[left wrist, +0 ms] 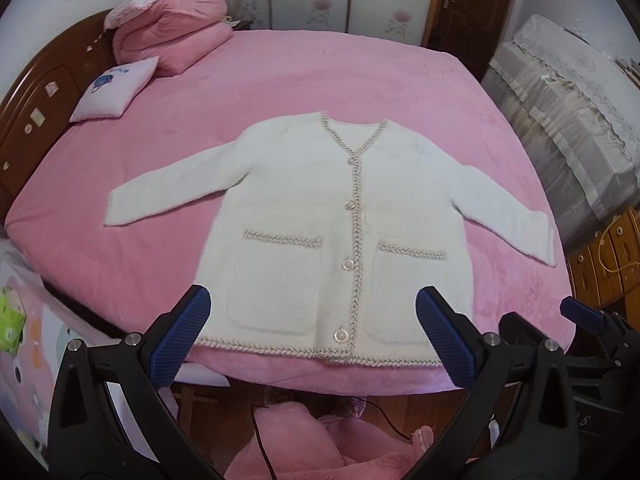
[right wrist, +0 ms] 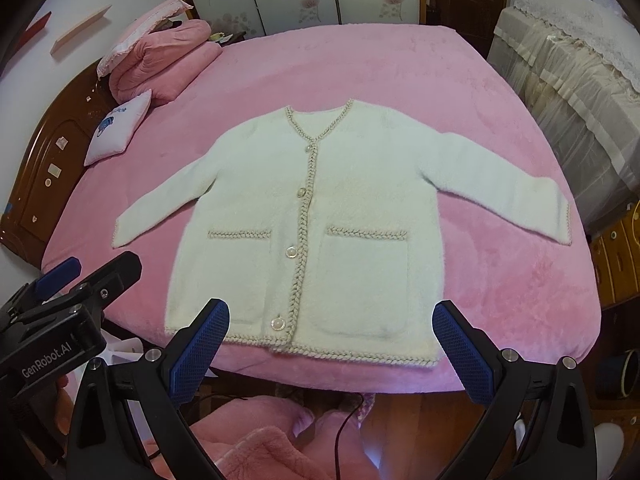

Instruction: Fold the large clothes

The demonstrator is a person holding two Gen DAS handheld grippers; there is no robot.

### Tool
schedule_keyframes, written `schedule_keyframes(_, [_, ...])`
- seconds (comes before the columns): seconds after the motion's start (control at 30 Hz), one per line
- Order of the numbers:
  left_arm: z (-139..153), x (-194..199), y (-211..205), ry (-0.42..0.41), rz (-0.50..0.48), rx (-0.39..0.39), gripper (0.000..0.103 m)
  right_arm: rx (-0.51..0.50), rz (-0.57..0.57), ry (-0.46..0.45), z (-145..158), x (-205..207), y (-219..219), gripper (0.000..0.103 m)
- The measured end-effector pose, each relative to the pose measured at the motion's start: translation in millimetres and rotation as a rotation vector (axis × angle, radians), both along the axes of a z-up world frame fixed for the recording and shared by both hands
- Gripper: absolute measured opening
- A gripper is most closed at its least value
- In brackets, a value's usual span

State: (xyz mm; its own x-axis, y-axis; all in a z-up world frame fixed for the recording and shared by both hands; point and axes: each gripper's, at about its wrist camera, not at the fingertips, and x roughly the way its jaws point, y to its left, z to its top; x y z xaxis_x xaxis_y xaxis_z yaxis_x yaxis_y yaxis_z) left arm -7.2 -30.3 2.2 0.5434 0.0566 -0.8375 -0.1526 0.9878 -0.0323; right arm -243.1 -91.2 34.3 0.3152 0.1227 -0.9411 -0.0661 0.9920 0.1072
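Hovering wide open, empty: L gripper (left wrist: 312,336), R gripper (right wrist: 330,344).

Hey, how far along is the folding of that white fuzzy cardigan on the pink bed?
Done: the white fuzzy cardigan with braided trim lies flat and buttoned on the pink plush bedspread, both sleeves spread out. In hand: nothing; the left gripper and right gripper hang open above the hem, touching no fabric. Left: every fold, sleeves and body, since no part is turned over.
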Motion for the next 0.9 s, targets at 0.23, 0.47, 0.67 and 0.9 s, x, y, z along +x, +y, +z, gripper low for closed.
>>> schedule_keyframes(0.23, [-10, -25, 28, 0.049, 0.141, -0.043, 0.102, 0.03, -0.028, -0.072, -3, 3, -26, 0.103])
schedule_keyframes(0.47, [-40, -40, 85, 0.143, 0.311, -0.199, 0.102, -0.161, 0.158, -0.13, -26, -3, 9, 0.103])
schedule_keyframes(0.67, [-69, -34, 119, 0.222, 0.356, -0.261, 0.102, -0.178, 0.225, -0.088, -46, 10, 44, 0.103])
schedule_keyframes(0.9, [-119, 7, 190, 0.316, 0.435, -0.357, 0.102, -0.255, 0.275, -0.024, -90, 26, 111, 0.103])
